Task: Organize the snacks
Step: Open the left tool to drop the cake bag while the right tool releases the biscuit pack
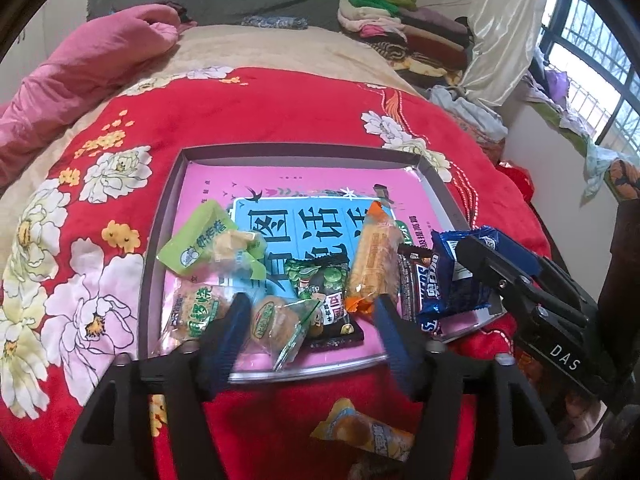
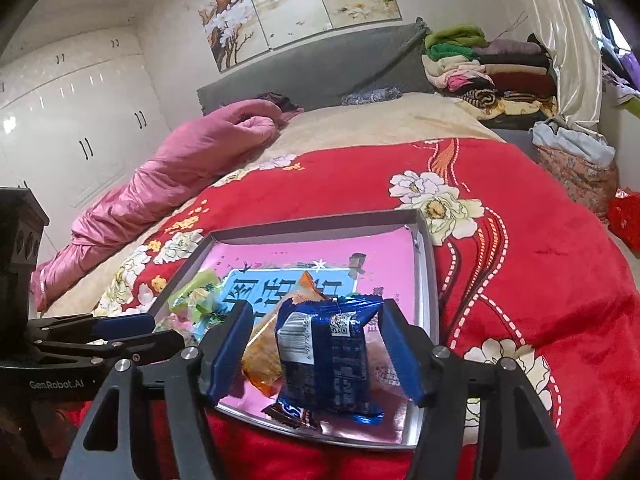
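tray (image 1: 158,264) on bed as collection spot, snacks piled at its near end | left tongs (image 1: 312,316) spread over cake pack (image 1: 280,320), no pinch | right tongs (image 2: 316,344) spread, blue pack (image 2: 328,356) loose between jaws | one snack (image 1: 364,432) outside tray

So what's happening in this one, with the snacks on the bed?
A person with a gripper in each hand is gathering wrapped snacks into a shallow box on a red flowered blanket. The left gripper stands open over a small cake packet in the box. The right gripper is open around a blue biscuit packet at the box's near corner. One yellow packet lies outside on the blanket.
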Demonstrator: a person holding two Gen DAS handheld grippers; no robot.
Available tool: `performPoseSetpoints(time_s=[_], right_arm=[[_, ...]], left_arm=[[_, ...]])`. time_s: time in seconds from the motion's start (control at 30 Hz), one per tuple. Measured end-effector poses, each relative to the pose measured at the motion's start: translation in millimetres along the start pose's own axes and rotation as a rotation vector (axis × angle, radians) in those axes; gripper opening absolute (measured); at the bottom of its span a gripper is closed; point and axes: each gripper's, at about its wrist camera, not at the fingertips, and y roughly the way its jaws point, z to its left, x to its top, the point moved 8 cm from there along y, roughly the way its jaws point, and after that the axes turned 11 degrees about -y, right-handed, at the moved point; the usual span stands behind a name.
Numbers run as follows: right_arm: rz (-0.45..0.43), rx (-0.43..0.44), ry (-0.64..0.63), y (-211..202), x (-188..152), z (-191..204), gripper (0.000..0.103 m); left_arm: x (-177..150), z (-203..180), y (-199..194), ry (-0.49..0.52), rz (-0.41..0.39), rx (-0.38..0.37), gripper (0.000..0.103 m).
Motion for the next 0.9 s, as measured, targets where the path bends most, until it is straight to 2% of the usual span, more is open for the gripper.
performPoseSetpoints(time_s=[0.33,0.5,0.9], right_arm=[[-0.028,0.008,-0.006,-8,6,3,0.069],[-0.039,0.016,-0.01,-13,9,4,0.074],[-0.079,0.03,-0.066,-31,15,14,0.079]], left_arm=[[-5,0,-11,0.015,-0.013,0.004,0.075],[-7,1,-17,0.018,-0.017,0.013,0.076],[-16,0,-28,0.04,-0.009,0.027,0.079]])
